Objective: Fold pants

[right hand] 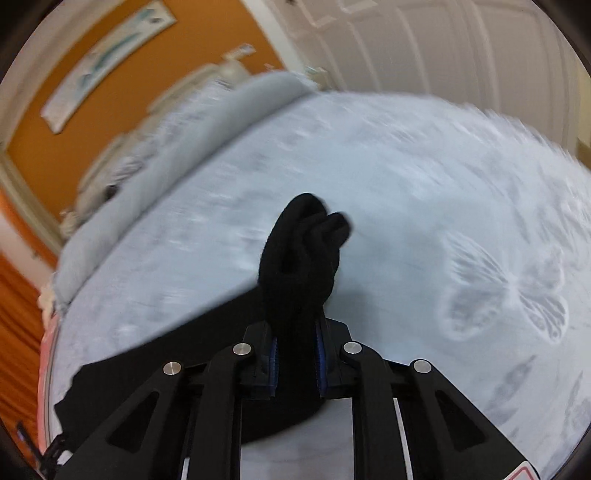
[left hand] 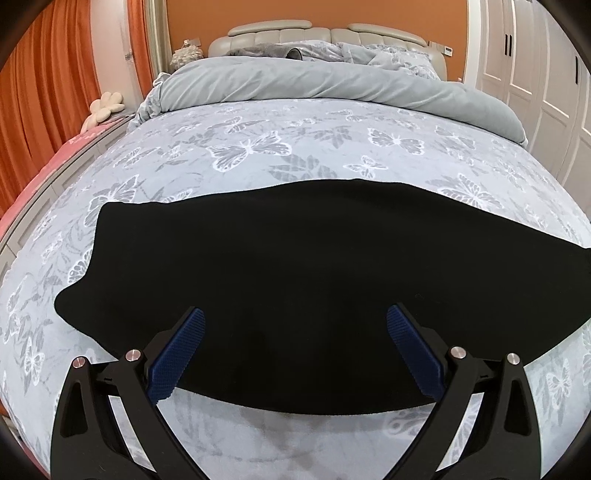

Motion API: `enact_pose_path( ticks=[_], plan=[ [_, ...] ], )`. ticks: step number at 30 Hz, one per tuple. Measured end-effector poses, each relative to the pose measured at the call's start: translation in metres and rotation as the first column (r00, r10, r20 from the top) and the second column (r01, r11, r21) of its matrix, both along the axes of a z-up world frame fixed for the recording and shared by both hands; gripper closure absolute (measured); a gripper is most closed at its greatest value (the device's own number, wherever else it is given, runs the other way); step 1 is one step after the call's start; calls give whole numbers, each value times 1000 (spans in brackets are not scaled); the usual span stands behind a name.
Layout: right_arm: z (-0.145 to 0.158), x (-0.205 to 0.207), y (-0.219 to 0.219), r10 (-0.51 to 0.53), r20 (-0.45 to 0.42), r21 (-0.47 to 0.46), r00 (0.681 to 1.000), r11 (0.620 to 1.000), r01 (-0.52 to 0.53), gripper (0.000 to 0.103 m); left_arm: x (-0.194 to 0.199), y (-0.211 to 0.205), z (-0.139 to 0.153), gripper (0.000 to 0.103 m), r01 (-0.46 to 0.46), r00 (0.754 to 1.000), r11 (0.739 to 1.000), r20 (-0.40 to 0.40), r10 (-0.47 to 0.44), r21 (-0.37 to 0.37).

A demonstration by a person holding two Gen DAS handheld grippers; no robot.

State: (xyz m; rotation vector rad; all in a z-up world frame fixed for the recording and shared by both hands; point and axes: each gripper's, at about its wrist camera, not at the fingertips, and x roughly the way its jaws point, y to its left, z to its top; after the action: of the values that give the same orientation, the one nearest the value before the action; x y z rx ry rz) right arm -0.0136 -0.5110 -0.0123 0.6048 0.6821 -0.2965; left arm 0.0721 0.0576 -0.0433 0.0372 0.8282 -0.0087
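A bed (left hand: 295, 155) fills most of the left wrist view, covered with a pale blue-grey spread printed with white and grey butterflies (left hand: 247, 149). A plain grey duvet (left hand: 332, 83) lies folded back across the far end, with patterned pillows (left hand: 391, 55) behind it against a padded beige headboard (left hand: 325, 35). The wall behind (left hand: 203, 18) is orange. Orange curtains (left hand: 55, 92) hang at the left, near a pale flower-shaped cushion (left hand: 105, 105). White panelled wardrobe doors (left hand: 535, 74) stand at the right. In the blurred right wrist view, a long framed picture (right hand: 107, 59) hangs on the orange wall.
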Motion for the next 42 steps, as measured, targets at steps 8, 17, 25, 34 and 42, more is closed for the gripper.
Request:
enact_pose_path(
  ticks=[8,17,25,34,42],
  plan=[
    [57,54,153,336,94,-45,937,942,-333,89,-5,0,7,6,-4,1000,1000,9,4,-3],
    [-12,100,322,584,-37,-43,811,810,-585,89,-1,10,8,6,-15,999,998,-32,14,-57],
    [-53,104,361,623,-171,-102,763,759,-643,86,-1,12,9,6,-19,999,998,-46,17,-59],
    [-38,103,390,622,-206,-239,755,717,-655,63,-1,16,9,6,-39,998,996,-59,35,-78],
    [-26,103,429,682,-191,-266,706,657,-706,82,2,24,8,6,-62,996,993,-74,54,-103]
  ],
)
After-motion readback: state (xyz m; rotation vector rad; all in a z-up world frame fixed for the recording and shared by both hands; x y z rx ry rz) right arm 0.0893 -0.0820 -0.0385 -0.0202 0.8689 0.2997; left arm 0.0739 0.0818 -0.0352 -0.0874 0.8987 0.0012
